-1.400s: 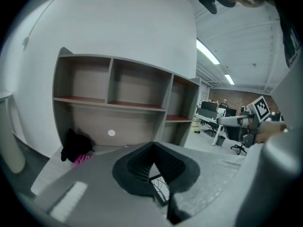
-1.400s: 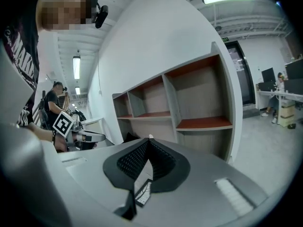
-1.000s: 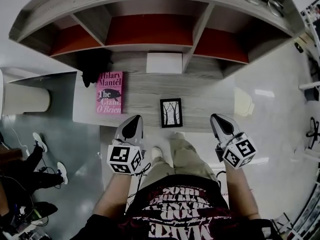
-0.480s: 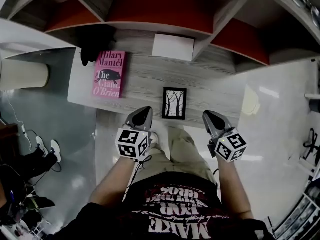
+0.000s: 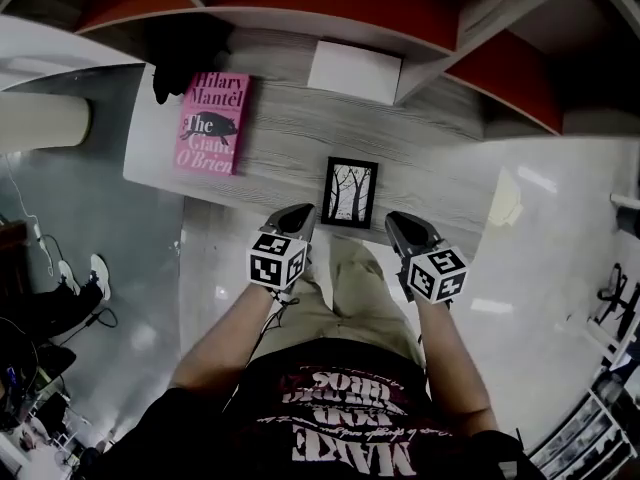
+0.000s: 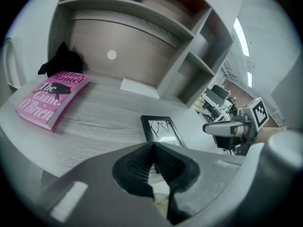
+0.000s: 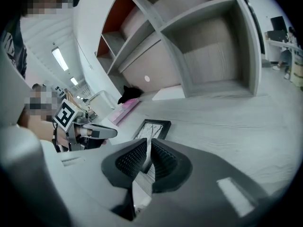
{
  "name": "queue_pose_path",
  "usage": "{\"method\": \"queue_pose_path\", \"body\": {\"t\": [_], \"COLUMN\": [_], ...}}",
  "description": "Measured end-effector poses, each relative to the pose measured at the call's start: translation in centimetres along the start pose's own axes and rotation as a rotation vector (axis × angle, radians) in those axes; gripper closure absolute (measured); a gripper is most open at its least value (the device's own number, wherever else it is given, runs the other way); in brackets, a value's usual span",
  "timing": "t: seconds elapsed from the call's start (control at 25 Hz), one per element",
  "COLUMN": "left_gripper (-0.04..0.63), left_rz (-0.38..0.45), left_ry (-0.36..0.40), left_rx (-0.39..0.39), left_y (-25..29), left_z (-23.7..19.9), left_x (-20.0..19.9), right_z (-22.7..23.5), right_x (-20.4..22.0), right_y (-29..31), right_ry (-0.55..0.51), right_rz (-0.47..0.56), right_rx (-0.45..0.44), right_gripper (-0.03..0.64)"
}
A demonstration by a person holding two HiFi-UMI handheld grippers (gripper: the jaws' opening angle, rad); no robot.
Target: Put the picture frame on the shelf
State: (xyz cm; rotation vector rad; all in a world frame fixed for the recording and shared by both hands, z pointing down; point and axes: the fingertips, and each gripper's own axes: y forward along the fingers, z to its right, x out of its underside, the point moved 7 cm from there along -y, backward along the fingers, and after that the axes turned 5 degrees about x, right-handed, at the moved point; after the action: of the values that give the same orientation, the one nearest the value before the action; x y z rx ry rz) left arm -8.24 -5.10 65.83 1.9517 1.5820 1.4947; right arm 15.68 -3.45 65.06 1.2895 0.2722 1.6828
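While the frame lies flat and face up at the near edge of the table, nothing holds it.

- Left hand-held gripper: just near-left of the frame and apart from it. Jaws together, empty.
- Right hand-held gripper: just near-right and also apart. Its jaws have just been opening to a narrow slit, with nothing between them.
- Pink book: far left on the table, well clear.
- Shelf: rises along the far side.

Risks, as I judge them:
- The frame is thin and sits flush on the table. A jaw that misses the rim would likely shove it farther away rather than catch it.
- The slit looks too narrow for the moulding.
- A pinch at one corner could let the frame swing or slip on the lift to the shelf.
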Motion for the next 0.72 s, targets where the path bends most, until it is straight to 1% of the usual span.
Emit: {"method": "queue_pose_path", "body": {"t": [0.16,0.28,0.48,0.6,0.72], "left_gripper": [0.592,0.549,0.507,0.477,0.465], "left_rz": [-0.033,-0.052,-0.05,-0.055,-0.062], "left_ry": [-0.016,-0.034,-0.056,-0.066,-0.067], "left_rx": [0.01,0.034,0.062,0.061,0.062], "left_y": [1.5,2.5,3.4,3.7,4.2], "left_z": [-0.1,0.0,0.0,-0.1,0.0], "left_x": [1.2,2.0,2.7,3.1,3.1], "right_z": [0.1,0.2,0.0,-0.2,-0.3], "right_x": [1.8,3.2,4.3,4.7,4.4], "right_y": [1.9,3.0,4.2,4.6,4.9], "right_ry": [0.035,0.07,0.111,0.116,0.108], "right_rz": [-0.048,-0.076,-0.101,-0.118,-0.12], "right_rx": [-0.001,-0.018,-0.038,-0.042,-0.038], "right_gripper": [0.54,0.512,0.48,0.455,0.446]}}
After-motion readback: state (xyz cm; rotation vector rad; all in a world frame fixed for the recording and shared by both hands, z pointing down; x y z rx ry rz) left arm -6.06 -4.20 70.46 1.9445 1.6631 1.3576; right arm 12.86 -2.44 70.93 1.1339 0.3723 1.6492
